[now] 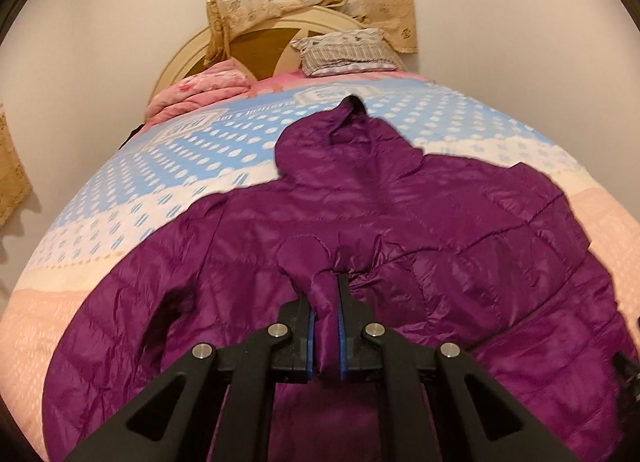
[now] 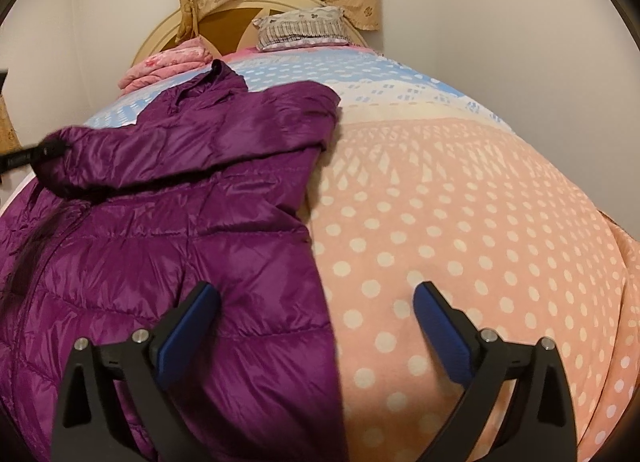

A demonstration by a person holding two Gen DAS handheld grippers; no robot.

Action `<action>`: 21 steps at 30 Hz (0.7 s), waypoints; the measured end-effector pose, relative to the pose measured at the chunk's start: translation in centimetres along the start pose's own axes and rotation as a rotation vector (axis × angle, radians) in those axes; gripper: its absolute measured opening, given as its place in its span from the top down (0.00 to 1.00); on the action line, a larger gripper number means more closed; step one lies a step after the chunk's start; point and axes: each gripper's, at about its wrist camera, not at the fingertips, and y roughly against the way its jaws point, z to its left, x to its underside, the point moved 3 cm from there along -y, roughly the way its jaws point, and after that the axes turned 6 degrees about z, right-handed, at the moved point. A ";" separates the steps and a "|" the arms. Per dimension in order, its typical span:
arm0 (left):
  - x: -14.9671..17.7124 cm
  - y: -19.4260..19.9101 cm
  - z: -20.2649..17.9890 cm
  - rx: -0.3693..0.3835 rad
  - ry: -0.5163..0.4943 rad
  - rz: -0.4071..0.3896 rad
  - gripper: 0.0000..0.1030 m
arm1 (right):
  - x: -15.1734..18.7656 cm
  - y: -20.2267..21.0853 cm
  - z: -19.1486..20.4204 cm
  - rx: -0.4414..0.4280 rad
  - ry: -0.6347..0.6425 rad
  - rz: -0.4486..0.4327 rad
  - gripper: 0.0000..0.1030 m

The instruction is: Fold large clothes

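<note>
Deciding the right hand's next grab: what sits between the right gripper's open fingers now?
In the right wrist view, the right gripper straddles the purple jacket edge and bare polka-dot bedspread; neither pad presses on anything.

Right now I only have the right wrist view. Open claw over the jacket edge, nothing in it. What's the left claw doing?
Observer: The left claw is shut on a bunched fold of the purple jacket.
Operator: Which part of it?
Observer: It looks like a sleeve end, lifted over the jacket's front; I can't be sure.
Operator: Hood flat?
Observer: The hood lies spread on the blue dotted part of the bedspread, pointing toward the headboard.
Operator: Anything on the jacket's far left side?
Observer: Only bedspread there; a folded pink blanket sits by the headboard.
</note>
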 end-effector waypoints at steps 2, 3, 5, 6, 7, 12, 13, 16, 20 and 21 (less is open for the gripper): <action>0.8 -0.8 0.3 -0.028 0.006 0.016 0.91 | -0.8 0.0 -0.5 -0.027 -0.026 0.035 0.01; 1.0 -1.3 0.4 -0.036 0.013 0.021 0.91 | -1.4 0.1 -0.8 -0.036 -0.042 0.046 0.01; 1.3 -2.3 0.4 -0.064 0.022 0.046 0.89 | -3.1 0.4 -1.2 -0.032 -0.052 0.043 0.04; 1.2 -2.6 0.5 -0.084 0.028 0.057 0.83 | -4.0 0.8 -1.1 -0.028 -0.040 0.031 0.05; 1.2 -2.9 0.6 -0.104 0.035 0.065 0.74 | -4.8 1.0 -0.9 -0.024 -0.024 0.018 0.06; 1.2 -3.3 1.6 -0.172 0.087 0.048 0.33 | -10.1 -0.2 0.7 0.005 0.034 -0.020 0.20; 1.2 -3.4 1.7 -0.171 0.095 0.049 0.33 | -11.0 -0.9 1.1 0.011 0.042 -0.024 0.22; 1.3 -4.4 2.3 -0.170 0.131 0.079 0.33 | -12.3 -3.8 2.9 -0.012 0.063 -0.016 0.33; 1.1 -5.1 2.6 -0.172 0.155 0.093 0.33 | -12.5 -6.7 4.7 -0.020 0.098 0.008 0.37; 1.2 -5.3 2.6 -0.170 0.151 0.097 0.32 | -12.3 -7.3 4.9 -0.023 0.106 0.019 0.37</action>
